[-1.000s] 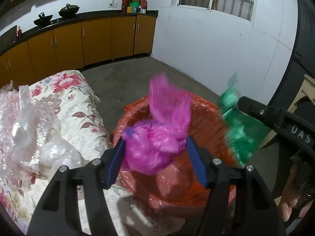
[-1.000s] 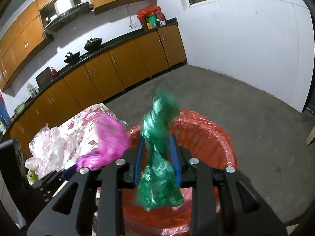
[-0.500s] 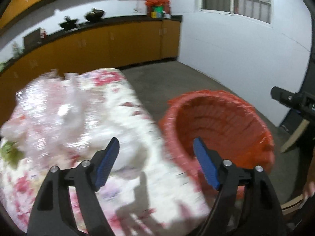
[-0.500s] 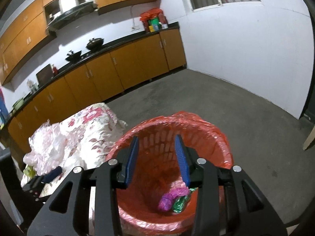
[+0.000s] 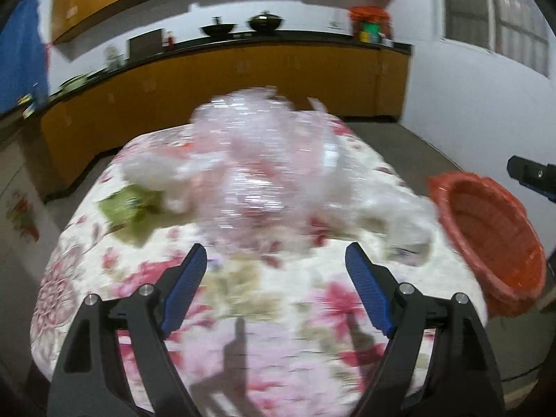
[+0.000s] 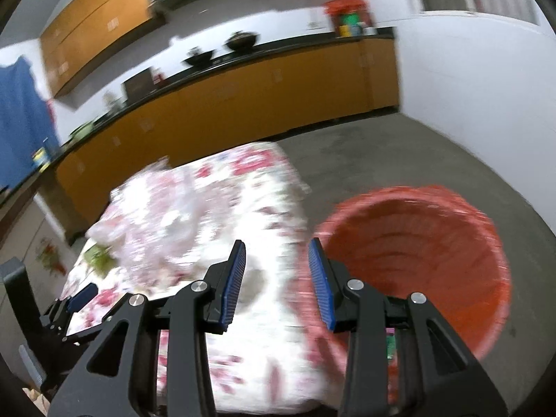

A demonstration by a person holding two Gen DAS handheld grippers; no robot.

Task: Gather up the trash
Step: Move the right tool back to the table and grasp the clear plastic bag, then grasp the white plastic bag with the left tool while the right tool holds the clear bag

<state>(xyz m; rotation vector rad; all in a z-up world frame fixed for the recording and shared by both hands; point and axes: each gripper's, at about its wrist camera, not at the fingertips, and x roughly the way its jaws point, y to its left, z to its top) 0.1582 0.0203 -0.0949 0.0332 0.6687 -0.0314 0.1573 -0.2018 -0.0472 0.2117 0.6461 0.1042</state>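
Left wrist view: left tool (image 5: 276,271) wide open, empty; no legible writing.

Bare floral tablecloth (image 5: 264,316) lies open ahead of the left gripper (image 5: 276,260), up to the heap of clear plastic bags (image 5: 264,160). The red basket (image 6: 417,253) stands beside the table, mouth unobstructed.

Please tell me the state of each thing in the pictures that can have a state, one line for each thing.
Left gripper: open, empty.
Right gripper: open, empty.
Red plastic woven bin: upright beside the table, open top.
Clear crumpled plastic bags: heaped on the floral tablecloth.
Green crumpled wrapper: lying on the cloth.
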